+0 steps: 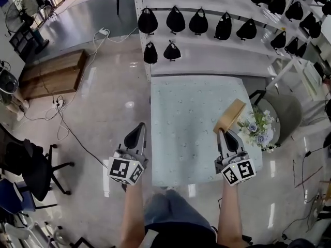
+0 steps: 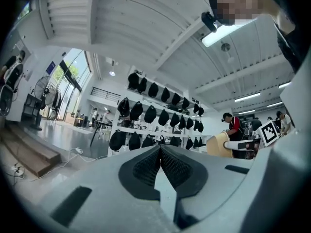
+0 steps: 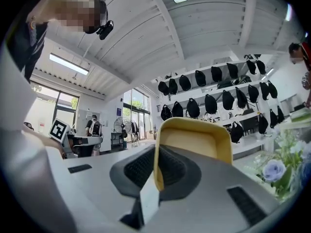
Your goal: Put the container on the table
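Head view: right hand-held gripper (image 1: 226,133) pinches shallow yellow container (image 1: 231,115), left hand-held gripper (image 1: 140,127) closed.

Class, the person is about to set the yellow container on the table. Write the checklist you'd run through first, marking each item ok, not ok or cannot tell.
1. Grip: the right gripper is clamped on the container at its rim: ok.
2. Other hand: the left gripper is shut, empty and off to the side of the table: ok.
3. Landing spot: the cloth ahead of the container is bare: ok.
4. Container level: not ok, its opening faces back toward the gripper rather than up.
5. Gap to the flowers beside the table: cannot tell, they look close.
6. Height above the cloth: cannot tell.
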### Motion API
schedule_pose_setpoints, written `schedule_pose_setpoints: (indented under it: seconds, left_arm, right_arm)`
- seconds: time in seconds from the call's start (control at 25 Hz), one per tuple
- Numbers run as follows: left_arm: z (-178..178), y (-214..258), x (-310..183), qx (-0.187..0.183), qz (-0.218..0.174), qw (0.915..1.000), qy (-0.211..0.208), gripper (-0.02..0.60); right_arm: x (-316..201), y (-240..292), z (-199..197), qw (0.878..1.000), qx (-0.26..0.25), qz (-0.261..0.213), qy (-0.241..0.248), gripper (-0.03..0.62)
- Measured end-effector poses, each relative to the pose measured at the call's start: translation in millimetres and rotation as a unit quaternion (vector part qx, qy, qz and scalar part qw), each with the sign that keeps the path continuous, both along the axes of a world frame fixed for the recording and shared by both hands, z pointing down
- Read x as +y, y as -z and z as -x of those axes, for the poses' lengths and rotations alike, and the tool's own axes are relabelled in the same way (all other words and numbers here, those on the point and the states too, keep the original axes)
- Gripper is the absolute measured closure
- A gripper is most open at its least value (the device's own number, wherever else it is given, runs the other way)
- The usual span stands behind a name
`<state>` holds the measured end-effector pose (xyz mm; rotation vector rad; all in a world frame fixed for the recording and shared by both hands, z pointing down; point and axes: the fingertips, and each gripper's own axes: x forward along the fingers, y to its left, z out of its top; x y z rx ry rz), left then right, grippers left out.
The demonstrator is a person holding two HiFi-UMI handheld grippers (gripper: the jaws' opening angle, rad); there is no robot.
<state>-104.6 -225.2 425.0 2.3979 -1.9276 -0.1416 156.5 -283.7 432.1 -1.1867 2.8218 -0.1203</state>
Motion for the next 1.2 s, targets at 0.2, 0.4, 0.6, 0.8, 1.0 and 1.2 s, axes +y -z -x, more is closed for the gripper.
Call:
schedule_pose_setpoints:
  seconds: [0.2, 0.4, 0.6, 0.8, 1.0, 1.2]
  left_arm:
    - [13.4, -0.2, -26.7, -0.004, 0.003, 1.0000, 0.007, 0.580]
    - [22.6, -3.6, -56.6, 0.002, 0.008, 1.0000, 0.000, 0.580]
    - [33.4, -13.9, -82.0, 0.007, 0.016, 0.9998, -0.010, 0.580]
    - [40.2, -32.6, -105.3, 0.013, 0.025, 0.9995, -0.013, 0.580]
    - [44.3, -53.9, -128.9, 0.006, 0.037, 0.9992, -0.016, 0.580]
    - [55.0, -77.5, -157.1, 0.009, 0.047, 0.9988, -0.003, 0.580]
  right_arm:
    - [-32.6, -1.7, 9.5, 1.000, 0.008, 0.005, 0.002, 0.579]
    - [-55.6, -6.0, 22.3, 1.000, 0.023, 0.012, 0.002, 0.579]
    - [-77.1, -13.5, 38.6, 0.998, 0.065, 0.011, 0.010, 0.579]
    - [-103.8, -31.7, 61.0, 0.991, 0.126, 0.007, 0.037, 0.579]
    - [-136.1, -58.8, 104.4, 0.974, 0.206, 0.004, 0.093, 0.579]
    - [-167.2, -91.6, 162.1, 0.949, 0.265, 0.013, 0.169, 0.580]
